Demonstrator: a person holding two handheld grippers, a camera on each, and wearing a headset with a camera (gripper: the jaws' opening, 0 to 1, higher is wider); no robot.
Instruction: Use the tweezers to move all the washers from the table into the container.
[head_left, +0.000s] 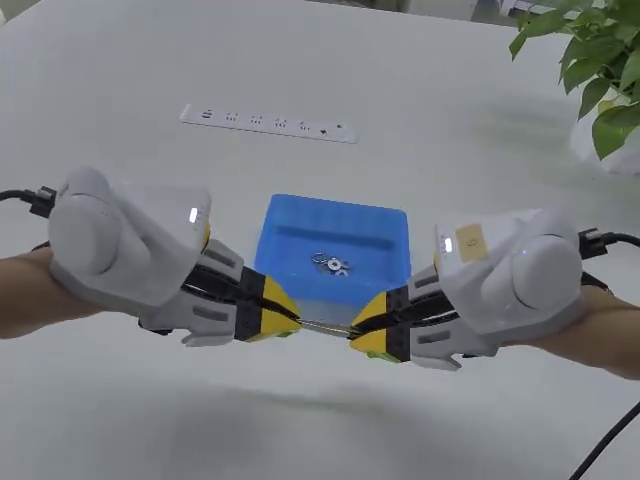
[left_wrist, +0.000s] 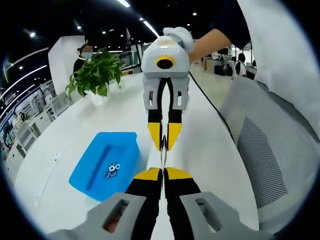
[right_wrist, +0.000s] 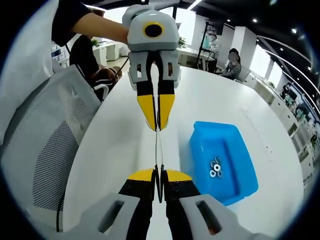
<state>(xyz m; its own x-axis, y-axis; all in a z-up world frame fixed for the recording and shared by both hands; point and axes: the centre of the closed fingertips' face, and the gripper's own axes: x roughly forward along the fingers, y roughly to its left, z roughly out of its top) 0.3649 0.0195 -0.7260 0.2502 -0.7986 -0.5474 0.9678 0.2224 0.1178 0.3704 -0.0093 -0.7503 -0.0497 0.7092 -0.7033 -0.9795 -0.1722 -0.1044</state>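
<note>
The left gripper (head_left: 290, 322) and right gripper (head_left: 358, 333) are each pinching the tweezers (head_left: 325, 326), jaws pressed together. Washers (head_left: 330, 265) are lying in the blue container (head_left: 285, 235) at 12 o'clock.

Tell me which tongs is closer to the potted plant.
The right tongs, on the side where the plant stands; the left tongs faces it from the other side, both shut on the tweezers.

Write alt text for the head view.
The left gripper and right gripper face each other over a white table, both shut on thin metal tweezers between them. Behind, a blue container holds a few washers; a power strip lies beyond.
</note>
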